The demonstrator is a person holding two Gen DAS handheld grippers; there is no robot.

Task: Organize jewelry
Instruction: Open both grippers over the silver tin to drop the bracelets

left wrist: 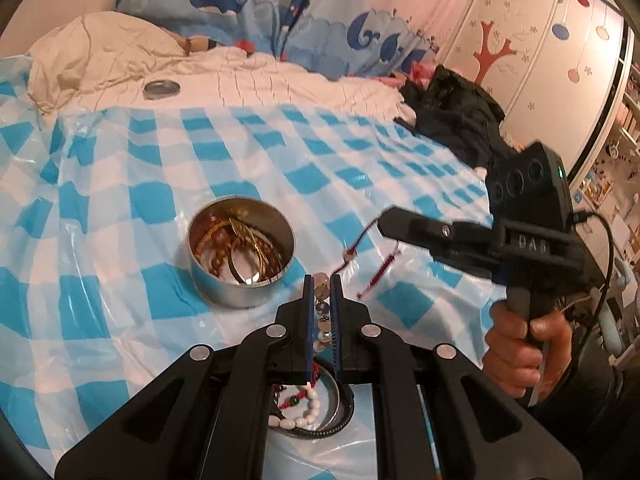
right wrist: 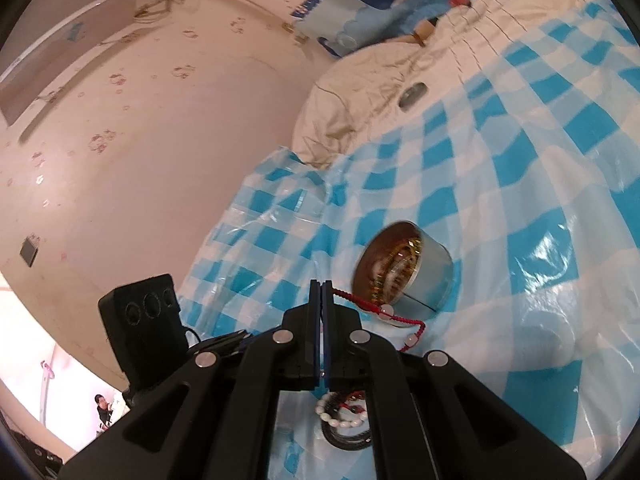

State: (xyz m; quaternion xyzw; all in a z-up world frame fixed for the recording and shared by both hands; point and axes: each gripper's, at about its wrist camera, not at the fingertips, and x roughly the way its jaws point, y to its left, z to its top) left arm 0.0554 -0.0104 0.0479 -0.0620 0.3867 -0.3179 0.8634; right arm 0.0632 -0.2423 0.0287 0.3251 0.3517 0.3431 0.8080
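Note:
In the left wrist view my left gripper (left wrist: 322, 280) is shut on a bracelet of clear and pale beads (left wrist: 322, 307), which runs up between its fingers. Below it lies a shallow round tray (left wrist: 343, 412) holding a white bead bracelet (left wrist: 304, 416) and red cords. An open silver tin (left wrist: 242, 252) with gold and amber jewelry stands to the left. My right gripper (left wrist: 386, 222) comes in from the right, shut on a red cord bracelet (left wrist: 356, 250) that dangles over the cloth. In the right wrist view that gripper (right wrist: 322, 284) pinches the red cord (right wrist: 380, 312) just before the tin (right wrist: 404, 268).
A blue and white checked plastic sheet (left wrist: 160, 184) covers the bed. A round metal lid (left wrist: 161, 89) rests on the white quilt (left wrist: 260, 76) behind. Dark clothing (left wrist: 452, 120) lies at the far right. A hand (left wrist: 520, 344) grips the right tool's handle.

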